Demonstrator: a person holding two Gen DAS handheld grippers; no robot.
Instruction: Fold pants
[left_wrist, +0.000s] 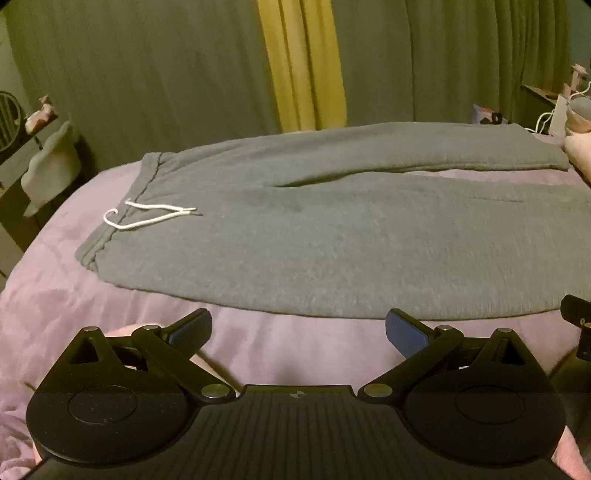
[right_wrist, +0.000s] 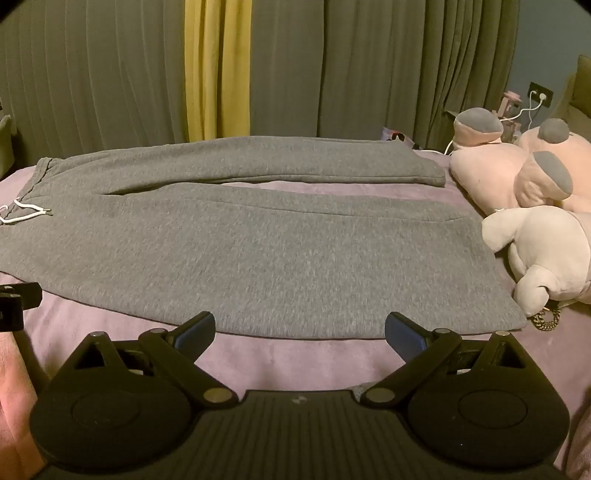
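**Pants lie crosswise ahead of both claws, near leg closest**

The grey pants (left_wrist: 303, 236) are spread flat on the bed (left_wrist: 258, 350), which is covered in a lilac sheet. Their long axis runs across the view, roughly parallel to the bed's near edge. The waistband (left_wrist: 122, 206) with its white drawstring (left_wrist: 147, 218) lies toward the left end of the bed. The leg cuffs (right_wrist: 436, 173) point toward the right end, where pink and pale plush toys (right_wrist: 535, 221) crowd the corner. The two legs are splayed a little, with a strip of sheet showing between them.

Both claws hang over the near edge of the bed, tilted down toward the fabric. The left claw (left_wrist: 298, 332) has its jaws standing wide apart with nothing between them. It sits just short of the near leg's long side, nearer the waistband half. The right claw (right_wrist: 300, 334) is likewise wide apart and empty. Its fingertips are just short of the same hem line, and it is nearer the cuff end (right_wrist: 509, 317) of the near leg.

Judging from this layout, the fold turns on that near long edge. It lies straight ahead of both claws. The left hand is better placed for the waist side, the right for the cuff side. The likely move is to lift the near leg over onto the far leg (right_wrist: 258, 158). No fold has been made yet. The cuff next to the plush toys may snag on them.
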